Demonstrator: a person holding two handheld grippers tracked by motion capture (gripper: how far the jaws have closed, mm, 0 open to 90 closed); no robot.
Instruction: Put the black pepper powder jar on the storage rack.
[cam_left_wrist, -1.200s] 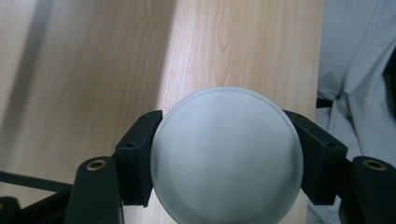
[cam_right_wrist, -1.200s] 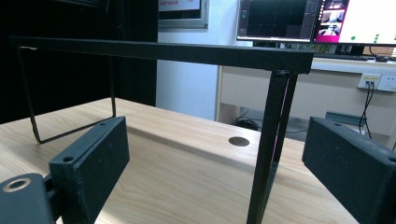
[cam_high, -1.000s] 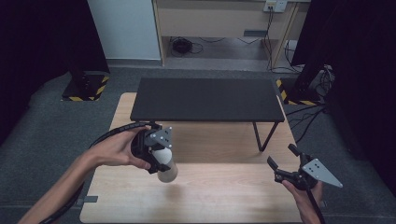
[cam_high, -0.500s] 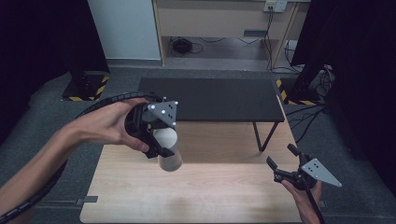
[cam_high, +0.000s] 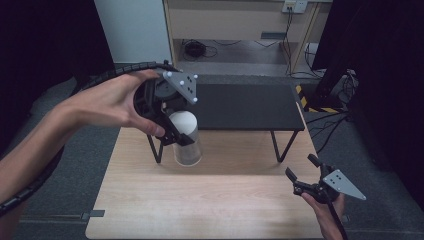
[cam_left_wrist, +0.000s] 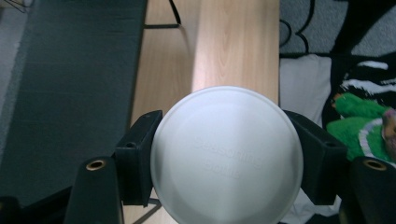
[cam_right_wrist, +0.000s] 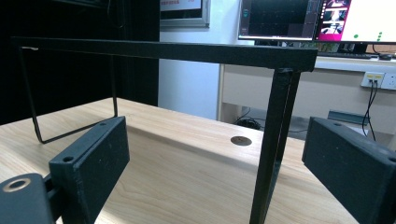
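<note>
- High view: left tool (cam_high: 172, 127) clamps a white-lidded clear jar (cam_high: 186, 141), held up over the surface (cam_high: 210, 200) by the black shelf (cam_high: 240, 106). Right tool (cam_high: 305, 177) sits open, empty.
- Left gripper view: jaws pinch the lid (cam_left_wrist: 227, 156); looks light, rigid, probably slick plastic.
- Right gripper view: spread jaws, nothing between.

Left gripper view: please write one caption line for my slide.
Left tongs shut on a white seasoning bottle, seen lid-on above the wooden table.
</note>
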